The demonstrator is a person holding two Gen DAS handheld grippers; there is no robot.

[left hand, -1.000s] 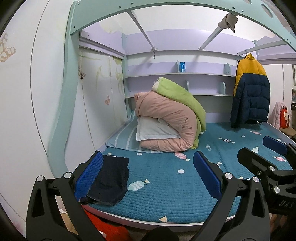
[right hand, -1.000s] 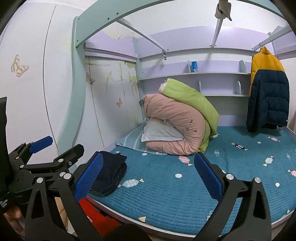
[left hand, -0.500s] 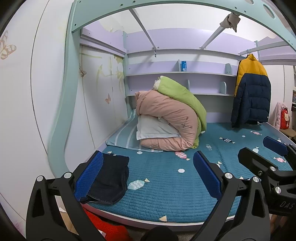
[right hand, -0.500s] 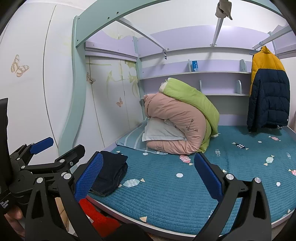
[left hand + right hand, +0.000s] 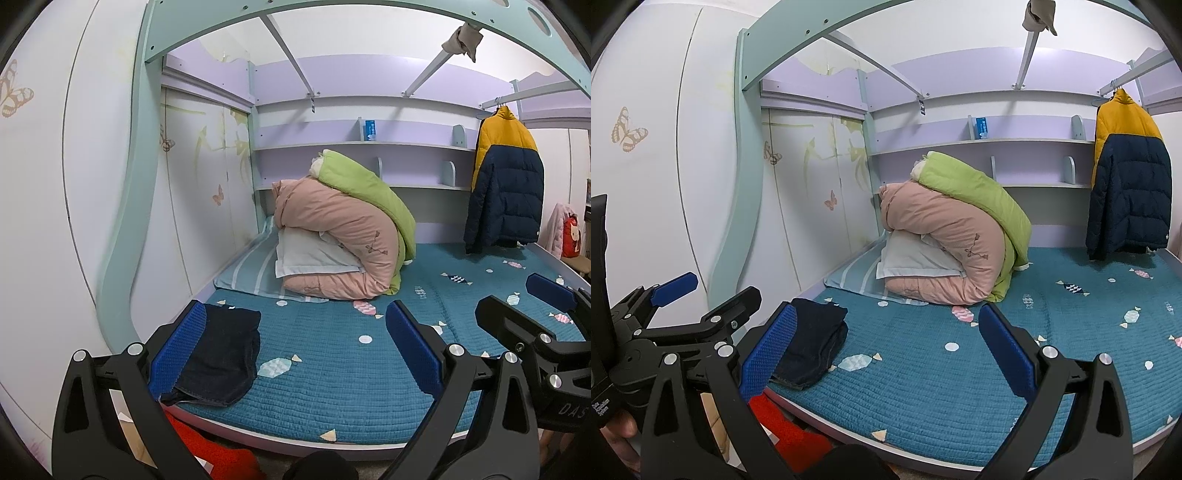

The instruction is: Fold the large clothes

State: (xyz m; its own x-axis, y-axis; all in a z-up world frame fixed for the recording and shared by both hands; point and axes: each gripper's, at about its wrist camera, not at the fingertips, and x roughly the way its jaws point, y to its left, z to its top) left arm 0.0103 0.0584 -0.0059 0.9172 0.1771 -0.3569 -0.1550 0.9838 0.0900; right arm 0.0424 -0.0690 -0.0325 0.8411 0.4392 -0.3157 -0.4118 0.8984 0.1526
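Observation:
A folded dark navy garment (image 5: pixel 221 354) (image 5: pixel 812 343) lies on the near left corner of the teal quilted bed (image 5: pixel 332 369) (image 5: pixel 942 369). My left gripper (image 5: pixel 295 350) hovers in front of the bed edge, open and empty, its left pad overlapping the garment in the view. My right gripper (image 5: pixel 886 350) is beside it, also open and empty. Each gripper shows in the other's view: the right one (image 5: pixel 524 314) at the right edge, the left one (image 5: pixel 705 299) at the left edge, held by a hand (image 5: pixel 617 435).
Rolled pink and green duvets (image 5: pixel 351 236) with a white pillow (image 5: pixel 314 254) sit at the head of the bed. A yellow and navy puffer jacket (image 5: pixel 506 184) hangs on a rail at right. A red cloth (image 5: pixel 221 454) lies on the floor below the bed edge.
Both views have drifted very slightly; the scene and both open grippers stay essentially the same.

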